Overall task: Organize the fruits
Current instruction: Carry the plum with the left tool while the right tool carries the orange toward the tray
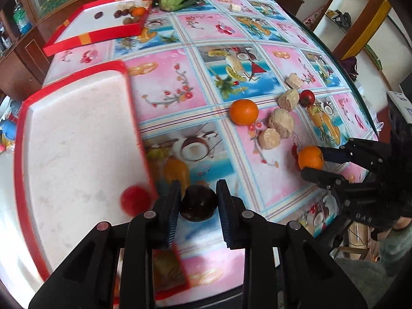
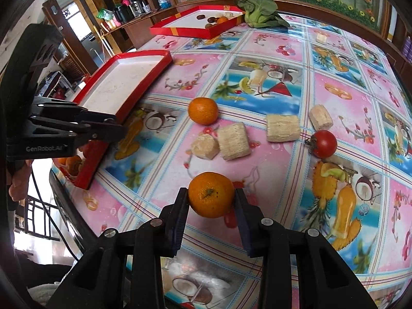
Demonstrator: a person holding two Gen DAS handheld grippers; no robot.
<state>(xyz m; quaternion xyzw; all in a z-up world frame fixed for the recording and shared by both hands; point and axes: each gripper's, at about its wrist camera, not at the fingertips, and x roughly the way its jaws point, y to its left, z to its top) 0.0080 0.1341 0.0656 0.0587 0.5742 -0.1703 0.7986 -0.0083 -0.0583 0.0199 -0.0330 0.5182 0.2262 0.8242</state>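
Observation:
My left gripper (image 1: 197, 202) is shut on a dark brown round fruit (image 1: 197, 203), held above the near edge of a red-rimmed white tray (image 1: 77, 134). A red fruit (image 1: 135, 200) lies blurred in that tray. My right gripper (image 2: 210, 200) is shut on an orange (image 2: 211, 197), also seen in the left wrist view (image 1: 310, 157). A second orange (image 2: 203, 110) and a tomato (image 2: 324, 143) lie on the table. The left gripper shows at the left of the right wrist view (image 2: 113, 128).
Several pale sugarcane chunks (image 2: 234, 141) lie between the oranges. A second red tray (image 2: 198, 24) with small fruits sits at the far side, beside a green leafy vegetable (image 2: 260, 10). The table has a fruit-print cloth (image 2: 283, 82); its edge is at the left.

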